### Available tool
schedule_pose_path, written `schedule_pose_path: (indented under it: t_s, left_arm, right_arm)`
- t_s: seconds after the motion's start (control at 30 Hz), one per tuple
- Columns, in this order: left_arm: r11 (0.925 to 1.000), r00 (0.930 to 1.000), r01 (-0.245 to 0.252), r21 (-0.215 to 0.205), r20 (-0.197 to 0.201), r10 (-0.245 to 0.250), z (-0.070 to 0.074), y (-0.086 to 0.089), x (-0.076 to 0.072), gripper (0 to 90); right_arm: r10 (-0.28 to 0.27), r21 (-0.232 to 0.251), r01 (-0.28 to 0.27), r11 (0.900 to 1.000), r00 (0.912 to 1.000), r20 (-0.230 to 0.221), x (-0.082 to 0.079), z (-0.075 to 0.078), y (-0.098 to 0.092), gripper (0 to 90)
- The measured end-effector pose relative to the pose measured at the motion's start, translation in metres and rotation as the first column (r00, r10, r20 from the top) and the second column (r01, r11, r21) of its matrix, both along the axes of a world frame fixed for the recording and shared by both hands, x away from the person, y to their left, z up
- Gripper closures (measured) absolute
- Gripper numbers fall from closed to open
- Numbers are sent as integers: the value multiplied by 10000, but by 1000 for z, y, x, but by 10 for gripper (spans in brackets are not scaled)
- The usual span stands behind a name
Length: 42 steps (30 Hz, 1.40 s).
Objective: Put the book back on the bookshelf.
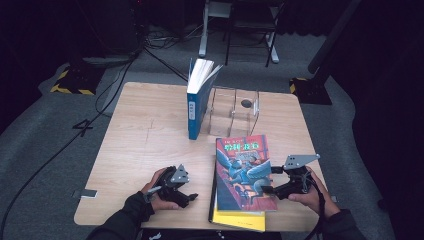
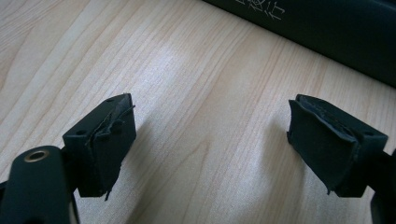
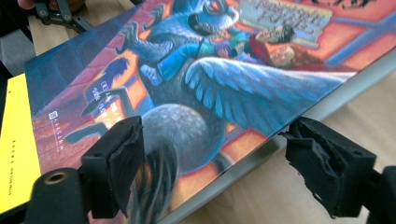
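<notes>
A book with an orange and blue picture cover lies flat on a yellow book near the table's front edge. My right gripper is open at that book's right edge. One jaw hangs over the cover and the other over the wood beside it. My left gripper rests open on bare wood just left of the stack, with nothing between its jaws. The stack's dark spine runs ahead of it.
A blue book stands upright with its pages fanned, leaning against a clear acrylic stand at the back of the wooden table. Cables and chair legs lie on the floor beyond.
</notes>
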<state>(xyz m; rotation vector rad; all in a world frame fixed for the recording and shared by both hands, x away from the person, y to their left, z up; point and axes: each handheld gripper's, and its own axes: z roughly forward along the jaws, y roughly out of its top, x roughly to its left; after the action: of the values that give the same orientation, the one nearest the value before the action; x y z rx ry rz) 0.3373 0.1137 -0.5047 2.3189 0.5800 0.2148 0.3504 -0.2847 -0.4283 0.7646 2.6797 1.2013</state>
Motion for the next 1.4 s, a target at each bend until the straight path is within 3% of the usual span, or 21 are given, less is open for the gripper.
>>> schedule_pose_path:
  t_s: [0.13, 0.37, 0.6, 0.8, 0.9, 1.03, 1.4]
  left_arm:
    - [10000, 10000, 20, 20, 5, -20, 0, 0, 0, 154]
    - [10000, 10000, 26, 3, 5, -26, 0, 0, 0, 154]
    - [10000, 10000, 13, -26, 13, -13, 0, -1, 0, 155]
    - [10000, 10000, 43, -19, 19, -42, 0, 0, 0, 159]
    - [10000, 10000, 26, -22, 0, -26, 0, -1, 0, 159]
    - [9995, 9995, -326, 38, -18, 326, 1, -3, 4, 172]
    - [9983, 9983, -583, -23, -31, 583, 2, -8, 14, 223]
  right_arm:
    - [233, 181, -236, 9996, 9996, 170, 9, 8, 6, 255]
    - [81, 461, -71, 9989, 9997, -226, 36, 1, 21, 383]
    - [522, 573, -489, 9972, 9970, -568, 47, -5, 26, 436]
    - [712, 765, -654, 9949, 9947, -748, 49, -7, 29, 595]
    - [613, 1000, -550, 9935, 9962, -615, 46, -6, 29, 699]
    - [487, 1097, -437, 9930, 9979, -432, 43, -7, 28, 722]
    - [413, 998, -453, 9940, 9982, 424, 35, -6, 28, 739]
